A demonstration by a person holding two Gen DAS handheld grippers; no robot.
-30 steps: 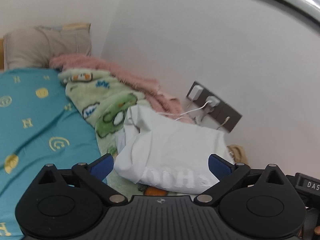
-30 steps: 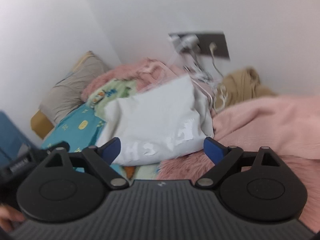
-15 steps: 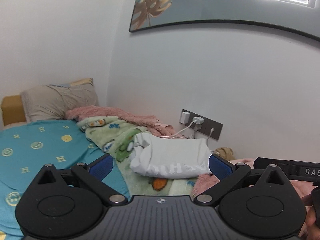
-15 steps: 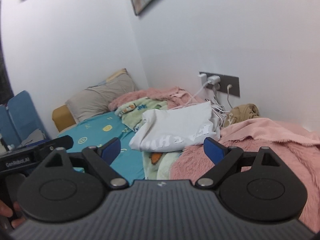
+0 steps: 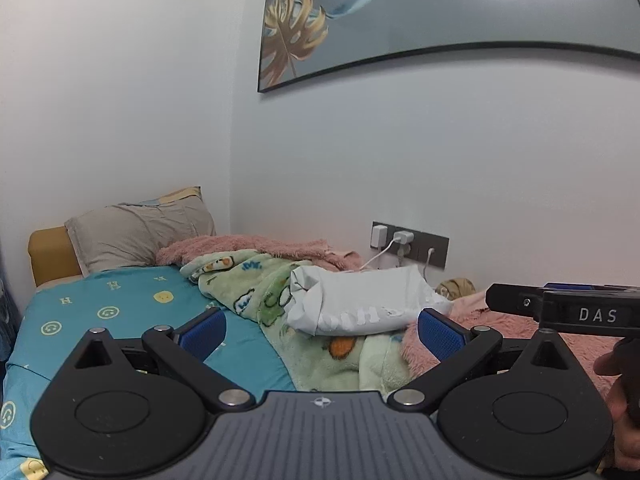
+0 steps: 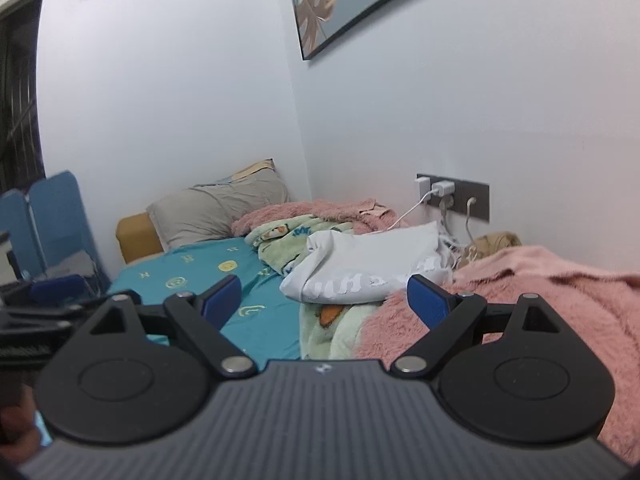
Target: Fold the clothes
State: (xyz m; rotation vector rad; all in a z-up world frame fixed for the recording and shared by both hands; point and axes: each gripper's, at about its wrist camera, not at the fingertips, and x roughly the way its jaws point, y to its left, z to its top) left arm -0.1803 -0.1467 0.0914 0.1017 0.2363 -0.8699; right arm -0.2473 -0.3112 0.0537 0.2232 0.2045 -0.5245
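Left wrist view: left gripper [image 5: 322, 330] wide apart, empty; right gripper [image 6: 322, 300] likewise. Folded white shirt [image 5: 360, 300] lies dead ahead, w/ long axis across the view, on green blanket [image 5: 256, 284] near the wall. Neither gripper clearly nearer.

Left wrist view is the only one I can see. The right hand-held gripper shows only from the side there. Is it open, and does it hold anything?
Observer: In the right wrist view the right hand-held gripper is open, with nothing between its fingers. The white folded garment lies beyond it, not touched.
Operator: Thank you. What stands to the left of the pillow, outside my picture?
Observer: Two blue chairs, as it seems, stand side by side next to the bed's head end.
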